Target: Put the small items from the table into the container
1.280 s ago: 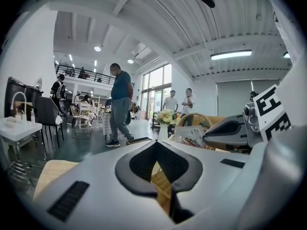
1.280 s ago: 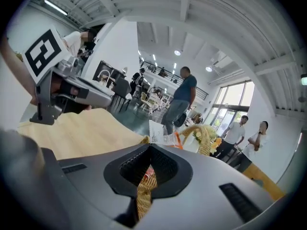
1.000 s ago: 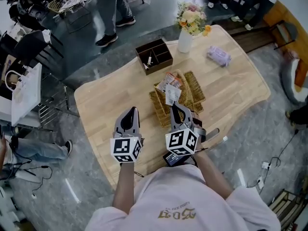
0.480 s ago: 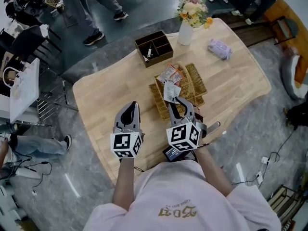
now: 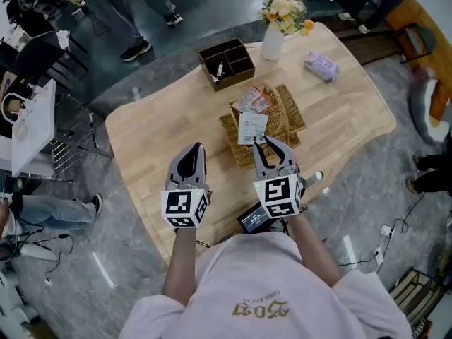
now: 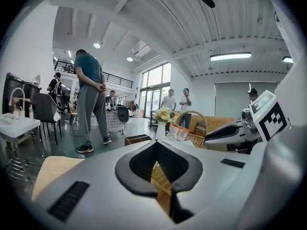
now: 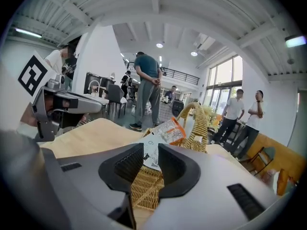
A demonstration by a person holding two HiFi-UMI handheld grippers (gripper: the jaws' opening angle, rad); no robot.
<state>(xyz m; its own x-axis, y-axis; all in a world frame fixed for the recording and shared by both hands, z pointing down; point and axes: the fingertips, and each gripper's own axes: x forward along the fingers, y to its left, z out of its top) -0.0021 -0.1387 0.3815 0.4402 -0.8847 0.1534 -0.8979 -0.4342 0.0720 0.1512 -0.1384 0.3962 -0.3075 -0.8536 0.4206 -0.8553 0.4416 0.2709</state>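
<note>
A wicker basket [image 5: 288, 116] stands mid-table with an orange snack packet [image 5: 252, 101] inside. Against its near side rests a white packet [image 5: 252, 127]. My right gripper [image 5: 271, 145] sits just short of it, jaws opening. In the right gripper view the white packet [image 7: 152, 153] shows beyond the gap of the right gripper [image 7: 152, 164] and no pad presses on it; the basket [image 7: 144, 188] fills the space below. My left gripper [image 5: 195, 150] hovers over bare wood left of the basket, shut and empty. In the left gripper view the left gripper [image 6: 156, 147] points toward the basket [image 6: 197, 139].
A dark divided wooden box [image 5: 227, 63] sits behind the basket. A white vase of flowers [image 5: 272, 39] and a purple packet [image 5: 321, 66] stand at the far right. A small screen device [image 5: 254, 219] hangs under my right hand. People stand beyond the table [image 5: 148, 147].
The right gripper's jaws have parted and let go of the white packet, which now leans on the basket. That gripper also rolled. The left gripper stayed put.
</note>
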